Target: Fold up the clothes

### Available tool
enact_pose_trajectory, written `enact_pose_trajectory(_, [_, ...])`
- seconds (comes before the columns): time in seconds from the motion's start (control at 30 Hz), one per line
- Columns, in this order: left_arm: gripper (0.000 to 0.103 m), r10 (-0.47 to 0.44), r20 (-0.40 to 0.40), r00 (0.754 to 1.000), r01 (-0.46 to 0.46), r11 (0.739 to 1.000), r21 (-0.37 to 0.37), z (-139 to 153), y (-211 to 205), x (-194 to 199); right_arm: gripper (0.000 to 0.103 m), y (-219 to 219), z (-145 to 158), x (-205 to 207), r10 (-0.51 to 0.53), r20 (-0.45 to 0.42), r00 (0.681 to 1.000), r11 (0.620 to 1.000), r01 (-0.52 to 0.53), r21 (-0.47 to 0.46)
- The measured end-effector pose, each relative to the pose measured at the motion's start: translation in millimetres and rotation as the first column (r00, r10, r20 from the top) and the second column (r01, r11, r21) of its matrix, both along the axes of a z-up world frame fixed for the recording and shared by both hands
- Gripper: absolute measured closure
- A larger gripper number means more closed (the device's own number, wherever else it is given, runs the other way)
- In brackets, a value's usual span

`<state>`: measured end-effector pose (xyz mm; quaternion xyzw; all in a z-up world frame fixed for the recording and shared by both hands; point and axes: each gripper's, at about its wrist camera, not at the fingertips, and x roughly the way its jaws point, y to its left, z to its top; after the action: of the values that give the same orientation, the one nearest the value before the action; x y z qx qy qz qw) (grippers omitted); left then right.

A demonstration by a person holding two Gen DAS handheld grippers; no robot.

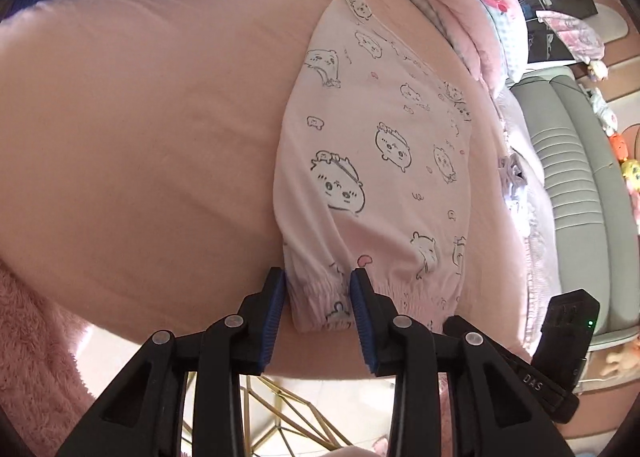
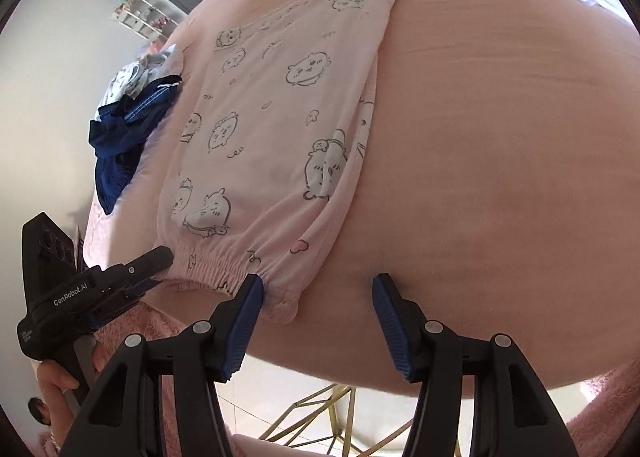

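Pyjama trousers lie flat on the pink bed, long axis running 12 to 6, elastic waistband at the near edge. Left tongs spread, straddling the waistband's left corner. Right tongs spread; right corner just inside the 9 o'clock jaw. Neither pinches yet.

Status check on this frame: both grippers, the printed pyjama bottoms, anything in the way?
Left gripper open, waistband corner between its pads. Right gripper open at the other waistband corner. Pink printed pyjama bottoms folded lengthwise, flat on the bed. Navy garment lies alongside, clear.
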<state>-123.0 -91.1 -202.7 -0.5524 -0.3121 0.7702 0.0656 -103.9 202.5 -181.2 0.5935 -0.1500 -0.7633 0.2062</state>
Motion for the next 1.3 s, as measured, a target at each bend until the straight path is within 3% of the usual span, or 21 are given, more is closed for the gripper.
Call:
enact_pose_trajectory(0.2, [0.072, -0.015, -0.029, 0.999, 0.015, 1.000, -0.005, -5, 5, -1, 0.047, -13, 1, 3, 0.020, -0.038, 0.999, 0.999, -0.019, 0.035])
enact_pose_trajectory(0.37, [0.061, -0.016, -0.048, 0.999, 0.017, 1.000, 0.021, -10, 4, 1, 0.046, -33, -5, 0, 0.070, -0.087, 0.994, 0.995, -0.064, 0.073])
enact_pose_trajectory(0.47, [0.060, -0.026, -0.059, 0.998, 0.024, 0.999, -0.023, -7, 12, 4, 0.051, -37, -3, 1, 0.076, -0.101, 0.992, 0.993, -0.065, 0.101])
enact_pose_trajectory(0.53, [0.068, -0.037, -0.066, 0.997, 0.034, 0.999, -0.042, -4, 17, 6, 0.071, -36, 0, 4, 0.074, -0.092, 0.993, 0.995, -0.066, 0.079])
enact_pose_trajectory(0.6, [0.079, -0.046, -0.073, 0.996, 0.042, 0.998, -0.055, -3, 21, 8, 0.078, -37, 1, 7, 0.077, -0.083, 0.994, 0.996, -0.072, 0.059])
enact_pose_trajectory(0.9, [0.079, -0.060, -0.075, 0.995, 0.058, 0.998, -0.034, -11, 20, 7, 0.083, -47, -1, 11, 0.132, -0.126, 0.983, 0.985, -0.117, 0.125])
enact_pose_trajectory(1.03, [0.081, -0.078, -0.084, 0.993, 0.072, 0.995, -0.072, -7, 24, 8, 0.084, -48, 0, 12, 0.134, -0.124, 0.983, 0.983, -0.117, 0.138])
enact_pose_trajectory(1.1, [0.082, -0.095, -0.098, 0.991, 0.083, 0.989, -0.121, -3, 31, 9, 0.079, -49, 0, 13, 0.135, -0.123, 0.983, 0.983, -0.117, 0.142])
enact_pose_trajectory(1.2, [0.082, -0.093, -0.097, 0.991, 0.081, 0.989, -0.125, -4, 31, 9, 0.075, -46, -7, 9, 0.128, -0.112, 0.985, 0.988, -0.117, 0.105])
enact_pose_trajectory(1.3, [0.082, -0.087, -0.097, 0.991, 0.075, 0.990, -0.121, -6, 32, 9, 0.082, -48, -6, 7, 0.147, -0.110, 0.983, 0.985, -0.135, 0.108])
